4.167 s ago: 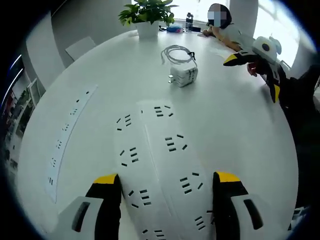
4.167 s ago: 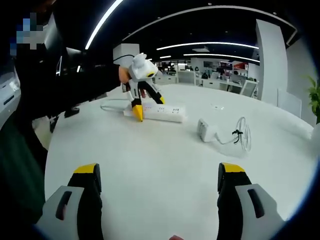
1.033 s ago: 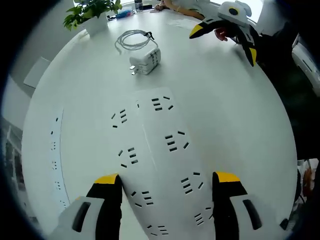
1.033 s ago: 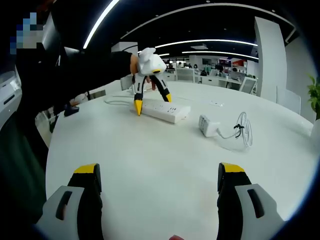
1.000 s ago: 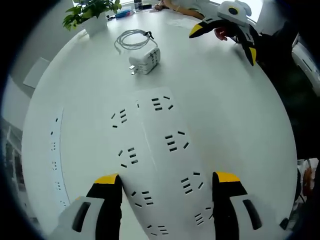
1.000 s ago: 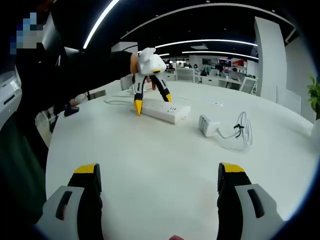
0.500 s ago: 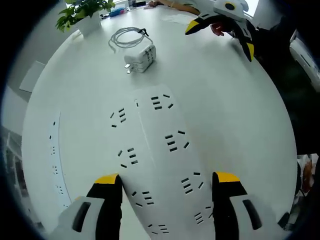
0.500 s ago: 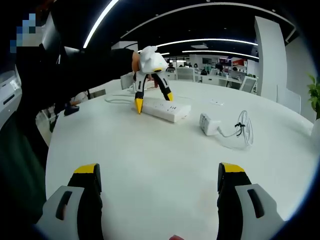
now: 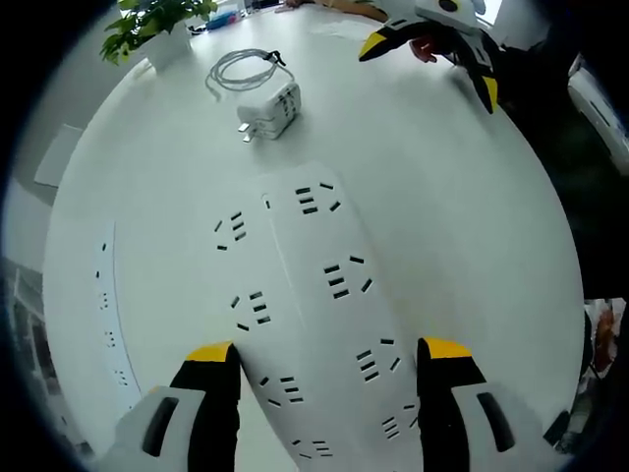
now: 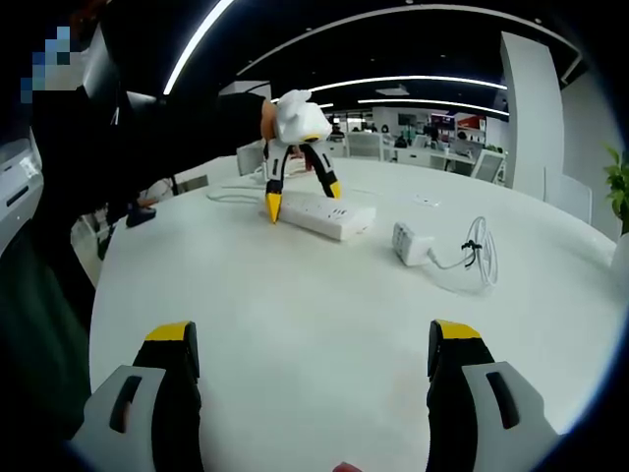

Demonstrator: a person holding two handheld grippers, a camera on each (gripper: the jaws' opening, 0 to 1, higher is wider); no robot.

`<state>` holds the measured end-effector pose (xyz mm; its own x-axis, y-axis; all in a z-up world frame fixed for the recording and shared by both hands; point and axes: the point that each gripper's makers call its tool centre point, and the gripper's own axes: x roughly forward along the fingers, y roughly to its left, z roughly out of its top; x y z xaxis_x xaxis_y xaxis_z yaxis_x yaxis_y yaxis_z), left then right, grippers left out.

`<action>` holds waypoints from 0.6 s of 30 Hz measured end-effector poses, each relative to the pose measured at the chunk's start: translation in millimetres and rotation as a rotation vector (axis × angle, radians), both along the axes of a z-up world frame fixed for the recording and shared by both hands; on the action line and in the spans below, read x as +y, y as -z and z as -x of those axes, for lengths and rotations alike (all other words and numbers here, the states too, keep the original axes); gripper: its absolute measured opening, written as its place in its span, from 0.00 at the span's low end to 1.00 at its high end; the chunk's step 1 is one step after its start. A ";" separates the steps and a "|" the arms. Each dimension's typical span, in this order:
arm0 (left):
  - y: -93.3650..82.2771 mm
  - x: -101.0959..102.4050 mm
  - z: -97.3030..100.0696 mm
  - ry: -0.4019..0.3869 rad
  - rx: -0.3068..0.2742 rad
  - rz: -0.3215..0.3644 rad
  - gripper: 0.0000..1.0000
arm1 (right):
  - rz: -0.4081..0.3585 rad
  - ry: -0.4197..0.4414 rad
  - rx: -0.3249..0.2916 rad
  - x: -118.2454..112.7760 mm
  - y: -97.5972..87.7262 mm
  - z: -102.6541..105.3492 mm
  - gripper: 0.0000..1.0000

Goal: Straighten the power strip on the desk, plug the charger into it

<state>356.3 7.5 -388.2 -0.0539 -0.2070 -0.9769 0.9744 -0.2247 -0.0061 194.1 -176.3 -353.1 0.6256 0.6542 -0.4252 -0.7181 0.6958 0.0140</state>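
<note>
The left gripper [image 9: 319, 366] stands with jaws wide astride the white power strip [image 9: 319, 295], which runs forward between them on the white desk [image 9: 462, 226]; the charger [image 9: 271, 105] with its coiled cable [image 9: 238, 71] lies ahead of them, beyond the strip's far end. The right gripper [image 10: 314, 369], jaws wide and holding nothing, hovers over bare desk; strip and charger lie well ahead of its jaws.

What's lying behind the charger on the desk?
Behind the charger lies its coiled white cable, then a potted plant farther back. The desk under the charger is hidden.

smooth white plastic power strip [image 9: 314, 295], glossy desk [image 9: 472, 226]
</note>
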 end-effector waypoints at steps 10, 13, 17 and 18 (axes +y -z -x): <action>0.0 0.4 -0.2 0.000 -0.001 -0.004 0.75 | -0.001 -0.001 0.001 1.5 0.1 0.0 0.97; 0.0 0.4 -0.1 -0.001 0.000 -0.001 0.75 | -0.002 -0.001 0.002 1.4 0.0 0.2 0.97; 0.0 0.3 -0.8 -0.006 0.003 0.005 0.75 | -0.001 0.000 0.003 0.7 0.6 0.5 0.97; 0.1 0.2 -0.9 -0.008 0.003 0.007 0.75 | -0.001 0.001 0.004 0.4 0.9 0.3 0.97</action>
<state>357.2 7.7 -388.2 -0.0550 -0.2139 -0.9753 0.9761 -0.2170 -0.0074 193.8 -175.9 -354.0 0.6245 0.6541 -0.4269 -0.7175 0.6964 0.0175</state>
